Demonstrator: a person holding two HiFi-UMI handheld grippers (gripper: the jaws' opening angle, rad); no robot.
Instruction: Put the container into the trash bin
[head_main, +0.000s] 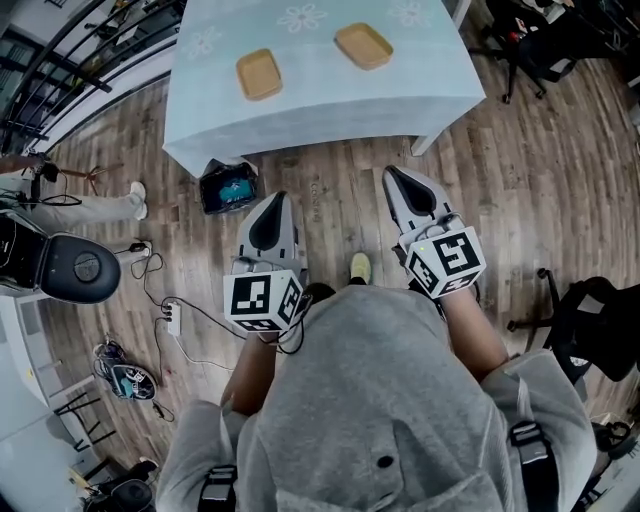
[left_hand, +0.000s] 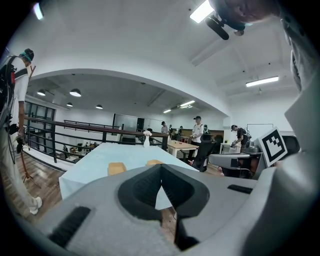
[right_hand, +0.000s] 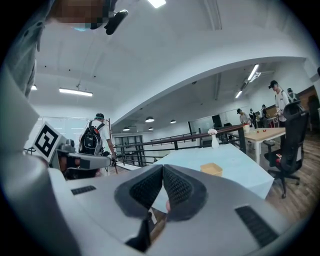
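Note:
Two shallow tan containers (head_main: 259, 74) (head_main: 363, 45) lie on the table with the light blue cloth (head_main: 320, 100). A small black trash bin (head_main: 228, 187) with a bluish liner stands on the floor by the table's near left corner. My left gripper (head_main: 277, 198) and right gripper (head_main: 391, 173) are held side by side short of the table, both pointing at it. Each is shut with nothing in it. The left gripper view shows its jaws (left_hand: 161, 167) closed, with both containers (left_hand: 116, 167) (left_hand: 154, 162) beyond. The right gripper (right_hand: 163, 167) sees one container (right_hand: 212, 169).
A white vase (right_hand: 214, 140) stands at the table's far end. A black chair (head_main: 70, 265), cables and a power strip (head_main: 171, 318) lie on the floor to the left. Office chairs (head_main: 590, 325) stand at the right. A person (head_main: 80, 205) is near the railing (head_main: 60, 70).

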